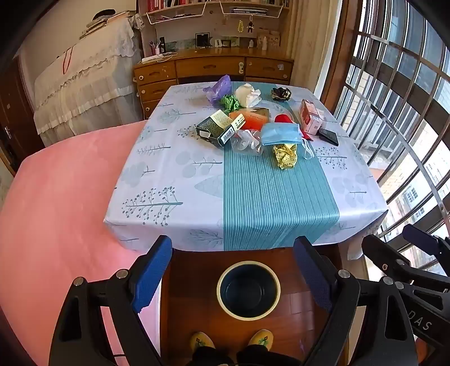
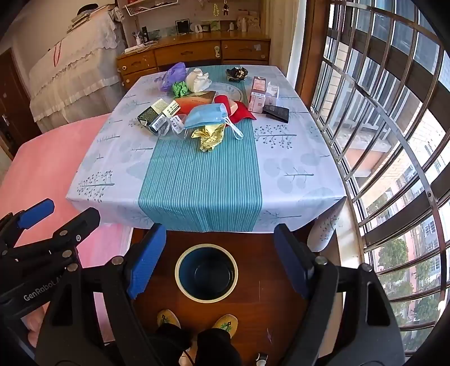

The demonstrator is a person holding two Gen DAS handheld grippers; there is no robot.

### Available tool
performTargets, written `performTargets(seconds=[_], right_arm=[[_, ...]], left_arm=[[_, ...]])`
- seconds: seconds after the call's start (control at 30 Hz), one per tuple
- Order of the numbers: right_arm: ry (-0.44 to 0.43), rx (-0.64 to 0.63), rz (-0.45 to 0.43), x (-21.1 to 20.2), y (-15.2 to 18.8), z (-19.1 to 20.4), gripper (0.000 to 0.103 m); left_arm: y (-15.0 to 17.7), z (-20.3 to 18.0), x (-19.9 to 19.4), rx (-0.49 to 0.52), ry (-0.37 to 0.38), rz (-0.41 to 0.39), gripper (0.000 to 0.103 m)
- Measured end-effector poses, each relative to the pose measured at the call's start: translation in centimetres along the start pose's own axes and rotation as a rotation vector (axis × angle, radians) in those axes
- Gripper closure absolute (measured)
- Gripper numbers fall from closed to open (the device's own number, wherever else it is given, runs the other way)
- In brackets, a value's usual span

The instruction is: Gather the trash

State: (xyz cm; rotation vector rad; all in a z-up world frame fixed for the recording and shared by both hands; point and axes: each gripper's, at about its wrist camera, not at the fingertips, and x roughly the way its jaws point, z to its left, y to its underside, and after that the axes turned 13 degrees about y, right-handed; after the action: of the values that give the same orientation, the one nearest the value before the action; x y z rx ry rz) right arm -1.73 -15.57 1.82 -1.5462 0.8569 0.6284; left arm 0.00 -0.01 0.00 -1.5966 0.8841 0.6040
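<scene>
Sunlit room with barred window, wooden furniture, pink bed.
Polished red-brown wood floor [image 1: 197, 304] below; wooden dresser [image 1: 213, 70] with drawers along the far wall, bookshelf [image 1: 216, 11] above it; tall lace-draped piece [image 1: 84, 84] at far left; curved metal window bars [image 2: 379, 112] on the right, daylight pouring through; pink bedspread [image 1: 62, 202] at left, just beside a table under a leaf-print cloth [image 1: 157, 174].
</scene>
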Motion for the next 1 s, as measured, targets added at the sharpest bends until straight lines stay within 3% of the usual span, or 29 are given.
performTargets(seconds=[1.0], right_arm=[[-0.025, 0.001, 0.037, 1.3, -0.1, 0.0, 0.026]], left_arm=[[-0.3, 0.6, -0.1, -0.003, -0.02, -0.008, 0.014]])
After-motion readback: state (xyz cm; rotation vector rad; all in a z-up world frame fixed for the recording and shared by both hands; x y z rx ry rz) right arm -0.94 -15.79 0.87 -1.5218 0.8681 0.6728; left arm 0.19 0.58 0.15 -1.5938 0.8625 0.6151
